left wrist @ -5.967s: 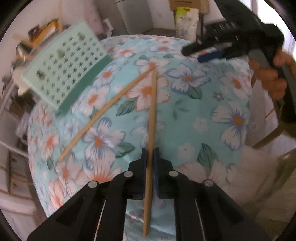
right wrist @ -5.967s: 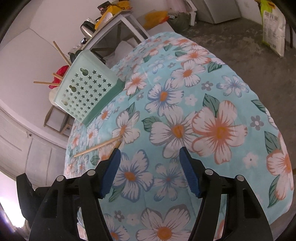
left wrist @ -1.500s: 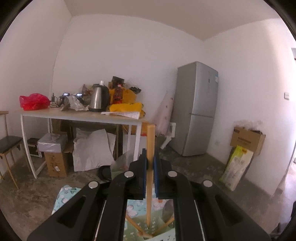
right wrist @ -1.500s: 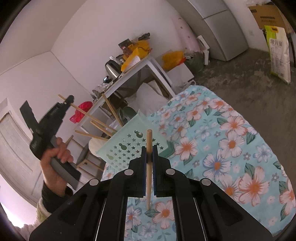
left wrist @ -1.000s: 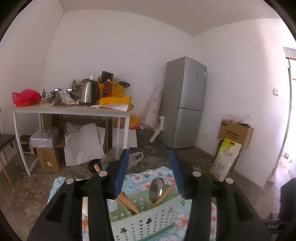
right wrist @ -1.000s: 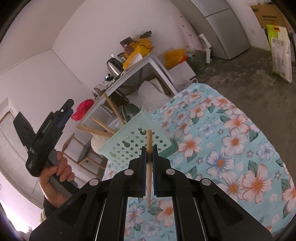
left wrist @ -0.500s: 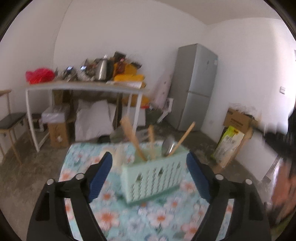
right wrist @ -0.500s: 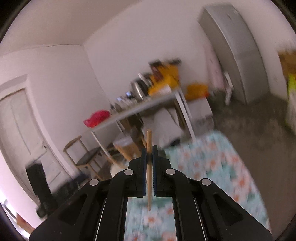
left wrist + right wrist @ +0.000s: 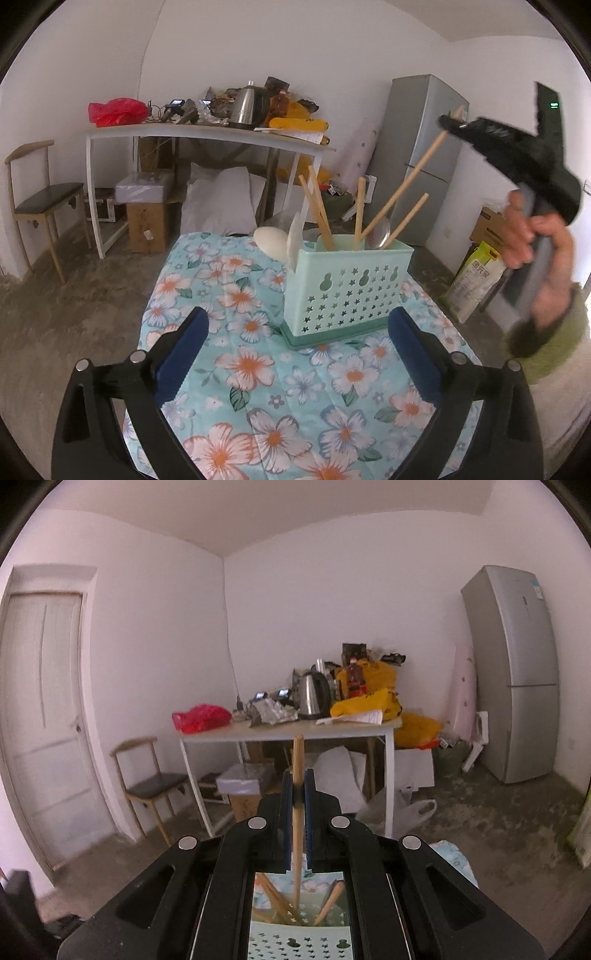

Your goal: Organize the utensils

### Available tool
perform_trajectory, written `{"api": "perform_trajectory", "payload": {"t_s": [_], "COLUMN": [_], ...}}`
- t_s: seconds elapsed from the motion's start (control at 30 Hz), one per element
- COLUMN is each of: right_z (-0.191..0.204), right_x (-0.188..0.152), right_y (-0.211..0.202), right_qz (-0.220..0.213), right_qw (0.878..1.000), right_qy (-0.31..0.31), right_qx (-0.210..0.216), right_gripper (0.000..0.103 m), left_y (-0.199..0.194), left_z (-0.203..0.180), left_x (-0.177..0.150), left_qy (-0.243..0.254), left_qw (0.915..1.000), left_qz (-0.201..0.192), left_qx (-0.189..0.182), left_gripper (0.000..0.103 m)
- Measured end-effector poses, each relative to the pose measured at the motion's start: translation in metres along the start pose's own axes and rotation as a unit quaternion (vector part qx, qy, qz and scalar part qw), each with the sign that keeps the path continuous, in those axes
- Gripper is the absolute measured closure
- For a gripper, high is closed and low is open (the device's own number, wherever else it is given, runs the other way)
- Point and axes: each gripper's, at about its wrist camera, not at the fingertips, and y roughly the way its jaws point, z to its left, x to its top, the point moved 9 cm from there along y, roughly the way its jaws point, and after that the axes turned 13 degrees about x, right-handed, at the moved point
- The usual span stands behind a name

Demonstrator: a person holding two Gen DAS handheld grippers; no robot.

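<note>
right hand-held gripper (image 9: 297,812) clamping chopstick (image 9: 297,771), above caddy (image 9: 299,941)

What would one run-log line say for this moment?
left gripper: opening, empty | right gripper: shut on chopstick, lower end inside caddy | table bare of loose utensils

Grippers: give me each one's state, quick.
Left gripper: jaws opening wide, nothing between them.
Right gripper: shut on a wooden chopstick, its lower end over the utensil holder.
</note>
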Motion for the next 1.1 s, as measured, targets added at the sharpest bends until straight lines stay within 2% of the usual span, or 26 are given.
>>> {"api": "perform_trajectory", "payload": {"t_s": [0.13, 0.3, 0.4, 0.7, 0.83, 0.93, 1.0, 1.1], "right_z": [-0.007, -0.015, -0.019, -0.02, -0.014, -0.008, -0.001, 0.007], "right_x": [-0.024, -0.047, -0.05, -0.048, -0.058, -0.074, -0.096, -0.13], "right_y": [0.014, 0.013, 0.006, -0.033, -0.056, -0.064, -0.065, -0.063], "right_qz": [0.023, 0.045, 0.044, 0.011, 0.017, 0.042, 0.083, 0.149], "right_qw": [1.0, 0.998, 0.997, 0.993, 0.993, 0.994, 0.993, 0.986], "right_qy": [0.007, 0.047, 0.069, 0.113, 0.117, 0.104, 0.083, 0.051], "right_qx": [-0.008, 0.01, 0.016, 0.033, 0.028, 0.012, -0.009, -0.049], "right_gripper": [0.099, 0.096, 0.09, 0.084, 0.079, 0.063, 0.048, 0.033], "left_y": [0.001, 0.003, 0.003, 0.003, 0.002, 0.001, 0.002, 0.005], "left_z": [-0.001, -0.002, -0.003, -0.008, -0.008, -0.007, -0.005, -0.006], "left_x": [-0.001, 0.0, 0.002, 0.007, 0.007, 0.007, 0.006, 0.002], "left_qy": [0.005, 0.003, 0.001, 0.001, 0.001, 0.0, -0.005, -0.012], "left_qw": [1.0, 1.0, 1.0, 0.9999, 1.0, 0.9999, 0.9994, 0.9979], "left_qz": [0.002, 0.003, 0.003, -0.001, -0.002, -0.003, 0.004, 0.017], "left_qx": [-0.001, -0.005, -0.009, -0.012, -0.009, 0.012, 0.035, 0.061], "left_gripper": [0.006, 0.006, 0.006, 0.006, 0.006, 0.006, 0.006, 0.006]}}
